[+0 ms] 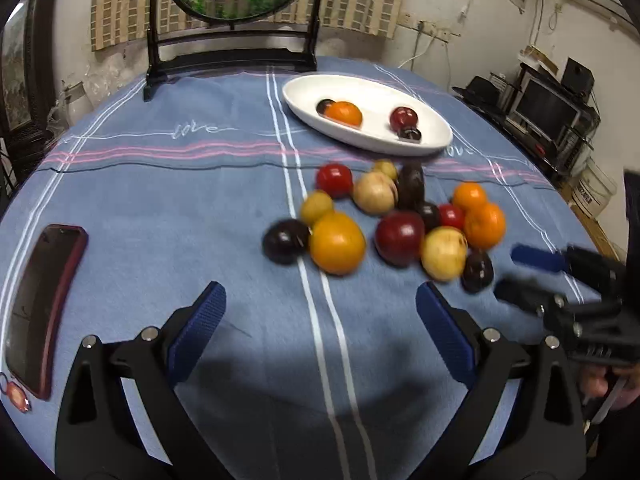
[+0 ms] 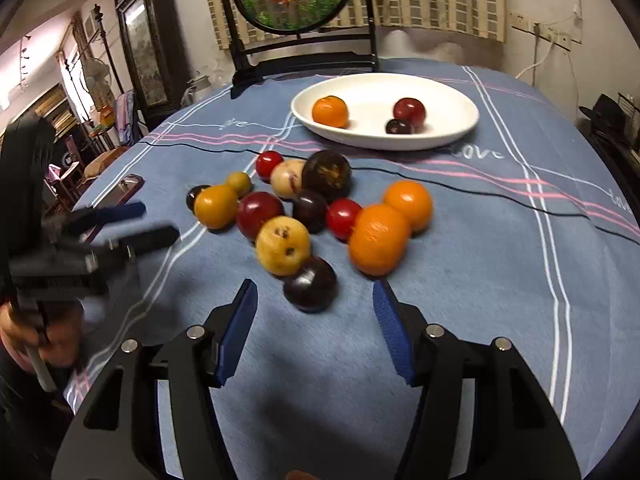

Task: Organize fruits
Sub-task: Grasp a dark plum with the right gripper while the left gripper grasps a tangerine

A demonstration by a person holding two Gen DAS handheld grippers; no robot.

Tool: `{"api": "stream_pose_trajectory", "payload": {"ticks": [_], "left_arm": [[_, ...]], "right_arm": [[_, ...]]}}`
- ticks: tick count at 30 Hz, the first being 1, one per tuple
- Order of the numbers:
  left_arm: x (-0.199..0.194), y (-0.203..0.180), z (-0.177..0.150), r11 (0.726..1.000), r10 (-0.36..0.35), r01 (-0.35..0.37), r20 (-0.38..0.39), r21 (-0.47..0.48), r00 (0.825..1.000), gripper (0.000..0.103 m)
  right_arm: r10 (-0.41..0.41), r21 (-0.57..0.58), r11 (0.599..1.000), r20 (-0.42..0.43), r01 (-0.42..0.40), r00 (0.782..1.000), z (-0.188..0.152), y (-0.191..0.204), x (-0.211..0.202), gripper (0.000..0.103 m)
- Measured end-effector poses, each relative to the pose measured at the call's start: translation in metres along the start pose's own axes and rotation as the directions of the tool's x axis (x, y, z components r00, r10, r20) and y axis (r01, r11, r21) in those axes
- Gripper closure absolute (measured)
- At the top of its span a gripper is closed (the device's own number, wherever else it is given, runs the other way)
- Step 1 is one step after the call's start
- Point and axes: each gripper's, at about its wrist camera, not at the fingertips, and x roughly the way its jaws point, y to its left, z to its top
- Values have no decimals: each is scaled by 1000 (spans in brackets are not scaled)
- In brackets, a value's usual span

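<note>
You are holding your right gripper (image 2: 314, 334) spread wide and empty, with a dark plum (image 2: 310, 284) sitting just ahead of its tips and slightly toward its left finger; your left gripper (image 1: 320, 320) is likewise gaping with nothing in it, hovering short of the loose pile (image 1: 384, 220) on the tabletop (image 1: 180, 184), its nearest fruit being a yellow-orange one (image 1: 337, 242) ahead of it; the white plate (image 2: 448, 92) is lying well beyond the pile, already carrying an orange (image 2: 330, 111), a red plum (image 2: 409, 110) and at least one small dark fruit (image 2: 398, 127). The main risk is looking like a roll: these fruits are round and touching one another, so if you are closing off-centre on the dark plum, a finger is likely nudging the pale yellow fruit (image 2: 283, 245) or the big orange (image 2: 379, 239) beside it and scattering the cluster; a smooth skin may also be squirting out of a shallow pinch. Both views are smearing with motion, so I judge you are moving briskly; arriving that fast is inviting a knock. Your two grippers are also working near each other, left beside right, so reaching for neighbouring fruit is risking a collision; the phone (image 1: 40, 304) far to the left gripper's left is seeming safe.
</note>
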Motion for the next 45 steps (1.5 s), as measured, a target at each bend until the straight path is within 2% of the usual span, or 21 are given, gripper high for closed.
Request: {"api": "stream_pose_trajectory", "payload": {"ticks": [3, 7, 15, 17, 18, 21, 22, 24, 26, 28, 34, 40, 45], "left_arm": [[-2, 6, 0, 1000, -6, 6, 10, -26, 1000, 5], [-2, 15, 0, 996, -34, 35, 16, -83, 999, 5], [-1, 11, 2, 997, -24, 25, 16, -72, 1000, 5], [-1, 13, 2, 997, -26, 27, 14, -75, 1000, 5], [-1, 13, 2, 997, -27, 28, 12, -76, 1000, 5], [3, 14, 3, 996, -37, 37, -1, -75, 999, 6], [3, 13, 3, 996, -52, 52, 0, -71, 999, 7], [1, 12, 3, 995, -81, 81, 13, -60, 997, 21], [3, 7, 6, 993, -119, 119, 14, -16, 993, 50], [7, -1, 12, 995, -95, 94, 10, 41, 995, 63], [22, -18, 24, 983, -30, 32, -13, 184, 999, 63], [39, -18, 29, 975, -23, 39, -77, 219, 997, 63], [47, -25, 32, 968, 0, 18, -71, 250, 997, 63]], "right_arm": [[6, -9, 1000, -56, -7, 998, 6, 0, 16, 51], [-8, -14, 1000, -99, 6, 995, 8, 4, 29, 54], [-34, -34, 999, -111, 30, 993, 11, 10, 35, 57], [-52, -42, 998, -110, 47, 993, 11, 10, 35, 62], [-45, -38, 998, -106, 41, 993, 10, 10, 34, 69], [-42, -14, 999, -100, 41, 994, 6, 8, 30, 71], [-31, 8, 999, -94, 32, 995, 3, 5, 27, 71], [-20, 33, 999, -88, 23, 996, -1, 1, 22, 71], [-12, 53, 998, -83, 17, 996, -4, -3, 18, 71], [-13, 69, 997, -84, 19, 996, -5, -6, 16, 71], [-15, 73, 997, -85, 21, 996, -5, -7, 17, 71], [-3, 84, 996, -88, 10, 996, -5, -10, 17, 71], [6, 92, 996, -86, 2, 996, -5, -11, 18, 71]]}}
